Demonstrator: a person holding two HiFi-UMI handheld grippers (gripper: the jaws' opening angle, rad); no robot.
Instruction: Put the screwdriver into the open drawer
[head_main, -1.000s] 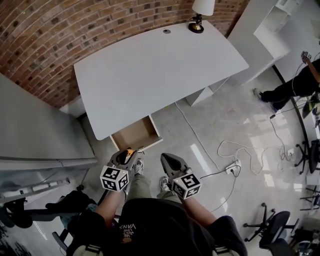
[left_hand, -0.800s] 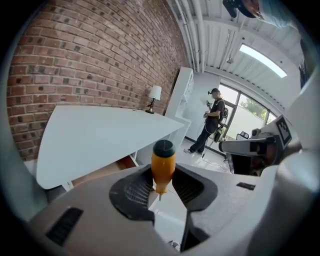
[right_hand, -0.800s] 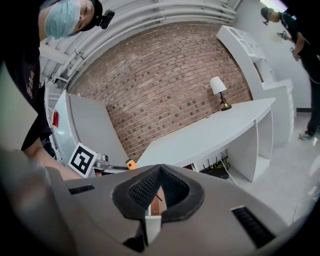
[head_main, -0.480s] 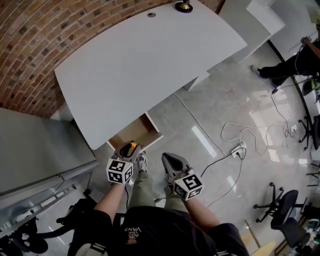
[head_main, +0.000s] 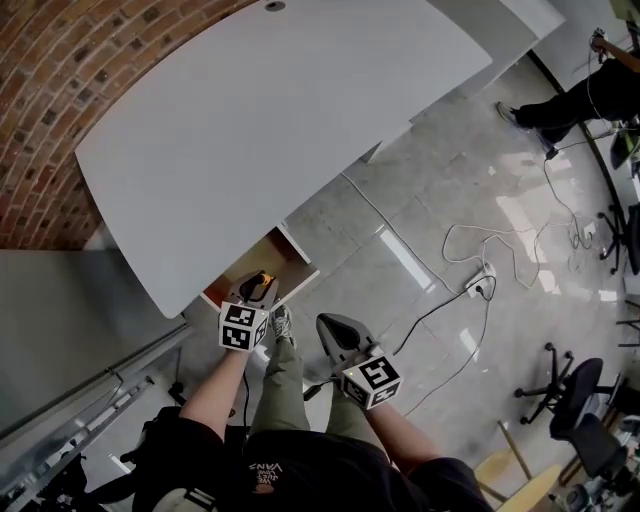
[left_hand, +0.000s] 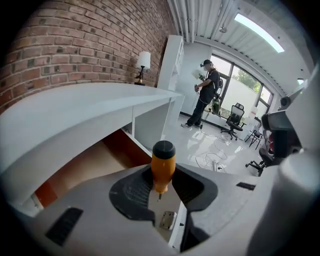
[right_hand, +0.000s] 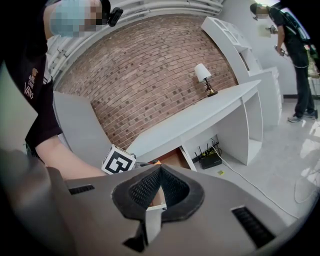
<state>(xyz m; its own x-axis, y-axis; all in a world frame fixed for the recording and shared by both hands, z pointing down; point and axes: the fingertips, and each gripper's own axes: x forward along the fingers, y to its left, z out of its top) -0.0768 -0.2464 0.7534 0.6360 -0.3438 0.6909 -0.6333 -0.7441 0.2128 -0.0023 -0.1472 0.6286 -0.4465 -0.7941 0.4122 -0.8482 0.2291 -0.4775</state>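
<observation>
Compared with a second ago, the white desk (head_main: 260, 130) is shown larger and shifted up and left in the head view, the lamp (left_hand: 143, 61) is lost past that view's top edge, and the left gripper (head_main: 258, 285) is now seen against the front edge of the open drawer (head_main: 283, 251) rather than short of it. The drawer's wooden inside is mostly covered by the desktop from above, and its near part is cut off by the jaws in the left gripper view, so whether the tool is already over the opening cannot be told. The screwdriver (left_hand: 163, 167) is pinched between the left jaws' pads. An orange handle with a black end cap is seen, the cap pointing away – only a short metal stub shows. The right gripper (right_hand: 159, 187) is pressed together, with nothing held.
</observation>
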